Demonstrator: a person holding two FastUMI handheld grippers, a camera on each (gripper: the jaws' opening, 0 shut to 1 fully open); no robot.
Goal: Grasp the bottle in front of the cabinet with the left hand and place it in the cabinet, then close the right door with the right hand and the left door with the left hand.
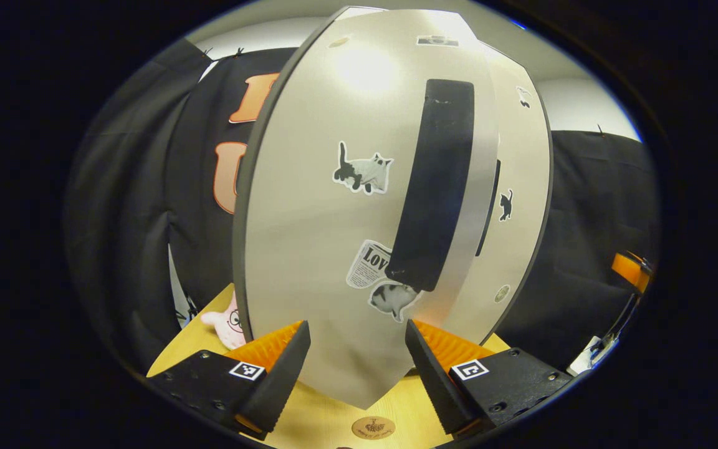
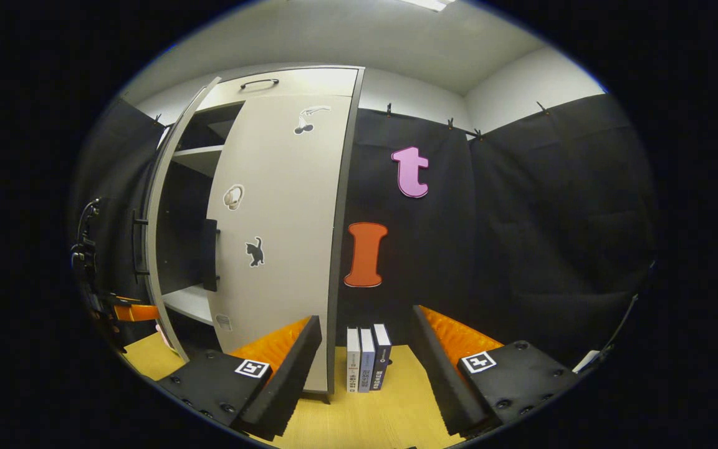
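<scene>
In the left gripper view, the left gripper has its two fingers spread wide apart with nothing between them. Its tips are right up near the left door of the cabinet, but it is hard to tell if they touch it. Below the fingers is the yellow wood table. The left door has cat stickers and a long black handle on it. The door stands partly open, and the right door peeks out just behind it. A pink soft toy sits on the table to the left, half hidden by the door. In the right gripper view, the right gripper also has its fingers spread wide and empty. Three books stand on the table just past the fingers, beside the cabinet. From here the right door looks shut, and the left door swings out, so some shelves inside can be seen. The bottle cannot be made out; the inside is dark and mostly hidden by the doors. At the far left edge, something orange and black shows by the left door, too cut off to tell clearly.
</scene>
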